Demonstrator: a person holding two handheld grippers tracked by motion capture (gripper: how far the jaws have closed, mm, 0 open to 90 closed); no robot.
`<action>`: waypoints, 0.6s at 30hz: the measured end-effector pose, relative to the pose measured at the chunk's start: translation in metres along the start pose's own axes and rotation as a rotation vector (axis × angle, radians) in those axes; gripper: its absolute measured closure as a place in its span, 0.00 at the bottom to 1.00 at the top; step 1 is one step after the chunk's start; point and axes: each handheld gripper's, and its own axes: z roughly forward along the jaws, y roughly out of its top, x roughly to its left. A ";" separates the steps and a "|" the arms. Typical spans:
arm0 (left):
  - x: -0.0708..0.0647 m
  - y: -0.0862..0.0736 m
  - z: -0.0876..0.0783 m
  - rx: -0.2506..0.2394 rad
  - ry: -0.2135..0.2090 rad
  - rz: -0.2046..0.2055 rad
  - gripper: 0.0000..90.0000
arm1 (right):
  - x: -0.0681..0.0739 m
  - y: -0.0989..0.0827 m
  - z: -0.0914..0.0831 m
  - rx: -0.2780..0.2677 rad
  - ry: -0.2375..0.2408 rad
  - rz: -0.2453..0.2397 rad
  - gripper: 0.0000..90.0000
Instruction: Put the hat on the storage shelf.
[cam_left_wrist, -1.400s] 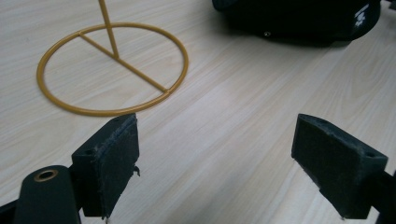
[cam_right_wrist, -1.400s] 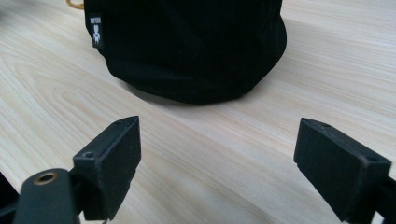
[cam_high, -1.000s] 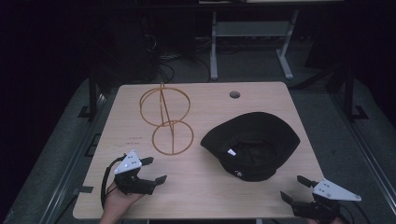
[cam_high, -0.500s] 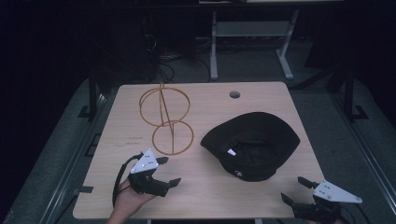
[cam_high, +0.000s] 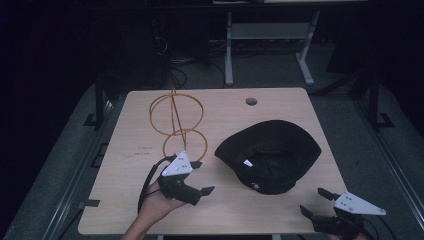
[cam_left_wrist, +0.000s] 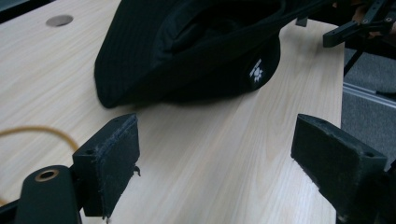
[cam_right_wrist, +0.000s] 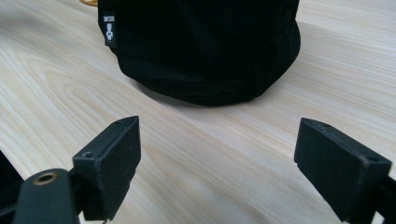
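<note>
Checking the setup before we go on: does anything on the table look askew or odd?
The black hat lies upside down, opening facing up, its brim flopped unevenly. The wire stand stands upright beside it, apart. Nothing looks spilled or damaged.

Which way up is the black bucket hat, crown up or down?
Crown down. The black fabric bucket hat rests on the light wooden table with its opening facing up: the high view shows its hollow inside and a white inner label.
</note>
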 end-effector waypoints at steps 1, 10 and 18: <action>-0.001 0.003 0.002 0.001 -0.005 0.003 0.16 | 0.000 0.000 0.000 -0.004 0.000 -0.002 0.16; -0.009 0.023 0.019 0.024 -0.043 0.053 0.16 | 0.000 0.001 -0.001 -0.013 0.004 0.004 0.16; -0.012 0.037 0.032 0.034 -0.054 0.075 0.17 | -0.001 0.001 -0.002 -0.019 0.010 -0.002 0.16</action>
